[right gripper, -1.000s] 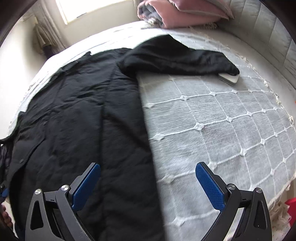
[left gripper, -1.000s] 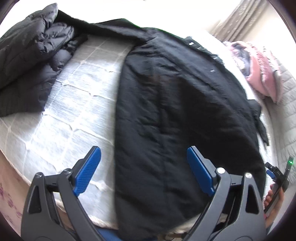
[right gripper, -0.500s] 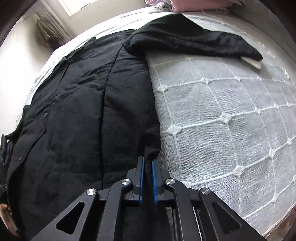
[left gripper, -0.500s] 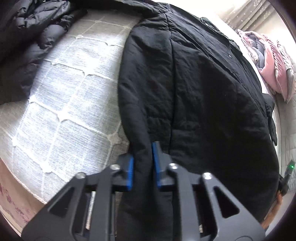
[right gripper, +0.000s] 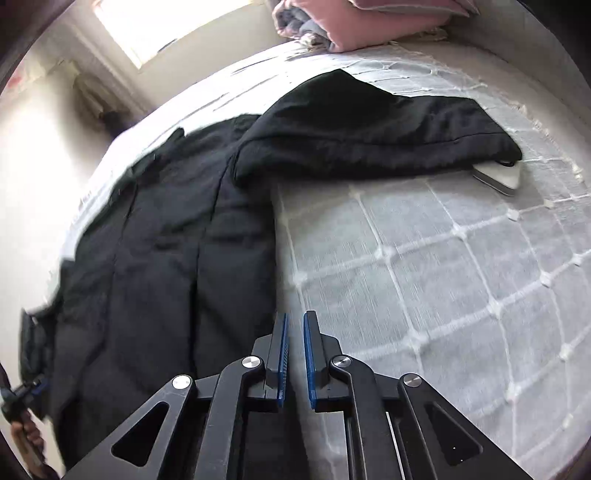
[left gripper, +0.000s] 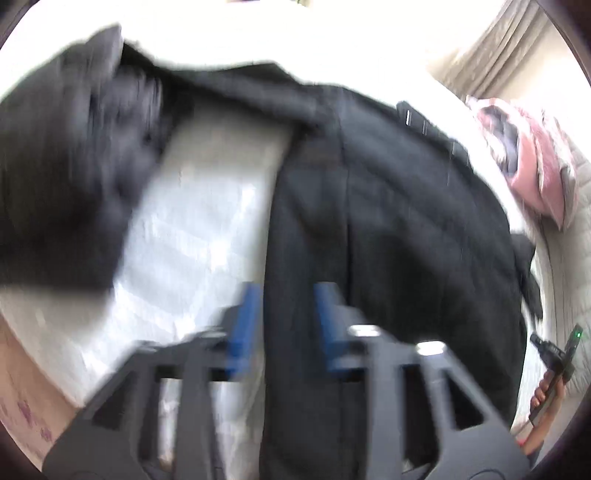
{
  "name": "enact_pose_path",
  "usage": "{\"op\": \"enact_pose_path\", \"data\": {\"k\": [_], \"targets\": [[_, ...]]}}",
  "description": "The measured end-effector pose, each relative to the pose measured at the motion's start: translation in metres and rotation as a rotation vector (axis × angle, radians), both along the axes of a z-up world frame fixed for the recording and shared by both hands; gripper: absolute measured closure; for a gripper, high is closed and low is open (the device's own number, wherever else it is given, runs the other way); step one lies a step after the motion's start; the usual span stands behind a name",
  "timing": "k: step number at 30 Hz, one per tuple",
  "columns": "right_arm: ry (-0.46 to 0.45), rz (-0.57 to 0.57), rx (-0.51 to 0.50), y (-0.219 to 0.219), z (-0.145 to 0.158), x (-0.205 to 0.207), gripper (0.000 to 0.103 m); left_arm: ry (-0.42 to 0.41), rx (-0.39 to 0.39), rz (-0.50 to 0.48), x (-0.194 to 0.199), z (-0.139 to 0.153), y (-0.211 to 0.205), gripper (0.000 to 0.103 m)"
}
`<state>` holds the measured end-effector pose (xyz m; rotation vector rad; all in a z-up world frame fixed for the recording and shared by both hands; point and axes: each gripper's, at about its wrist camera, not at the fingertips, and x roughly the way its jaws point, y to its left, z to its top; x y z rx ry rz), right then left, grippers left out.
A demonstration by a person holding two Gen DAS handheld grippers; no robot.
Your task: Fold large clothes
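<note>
Left wrist view, blurred by motion: the left hand-held gripper (left gripper: 284,325) occupies the lower centre of the frame, its blue pads (left gripper: 245,328) standing apart and opening, with the left edge of the black coat (left gripper: 399,236) passing between them; whether the pads press the cloth cannot be told through the blur. The coat lies spread lengthwise on the bed (left gripper: 199,229), filling the centre and right of the frame, one sleeve reaching toward the upper left. A second dark, padded garment (left gripper: 70,166) is heaped at the left on the white quilted bedspread. Pink folded bedding (left gripper: 532,162) sits at the upper right beside a curtain (left gripper: 506,48). At the lower right edge a hand (left gripper: 543,402) holds the other device, on which a green light shows. Right wrist view, sharp: the right hand-held gripper (right gripper: 294,354) sits at the lower centre, its pads drawn nearly together with a narrow gap between them and no cloth visible in that gap. The coat covers the left half of the frame, its right edge running just left of the fingers; one sleeve (right gripper: 376,136) extends across the upper centre toward the right. The sleeve's cuff rests on a small white object (right gripper: 502,177) lying on the bedspread. Pink bedding (right gripper: 362,22) is at the top, a bright window (right gripper: 166,22) at the upper left.
</note>
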<state>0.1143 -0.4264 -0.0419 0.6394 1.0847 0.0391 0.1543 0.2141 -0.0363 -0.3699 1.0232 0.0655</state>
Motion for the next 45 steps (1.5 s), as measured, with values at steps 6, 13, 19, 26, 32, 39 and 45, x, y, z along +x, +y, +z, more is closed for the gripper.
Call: {"op": "enact_pose_path", "data": {"k": [6,13,19,26,32,39,45], "targets": [[0.054,-0.146,0.263,-0.030,-0.034,0.084,0.092,-0.026,-0.007,0.052,0.100,0.001,0.011,0.027],[0.070,-0.199,0.232,-0.008,-0.057,0.162,0.090,0.059,0.049,0.140,0.208,-0.043,0.024,0.027],[-0.067,-0.219,0.281,-0.019,-0.047,0.172,0.090,0.021,0.047,0.165,0.219,-0.051,0.028,0.027],[-0.148,-0.107,0.257,-0.033,-0.039,0.130,0.000,-0.017,0.024,0.139,0.213,-0.052,0.024,0.022],[-0.184,-0.231,0.476,-0.039,-0.054,0.125,0.000,-0.031,-0.056,0.203,0.208,-0.050,0.036,0.022],[-0.071,-0.229,0.494,-0.008,-0.083,0.197,0.000,-0.021,0.012,0.306,0.204,-0.036,0.046,0.022],[0.029,-0.174,0.160,0.020,-0.076,0.262,0.086,0.100,0.086,0.303,0.245,-0.070,0.035,0.016]]}}
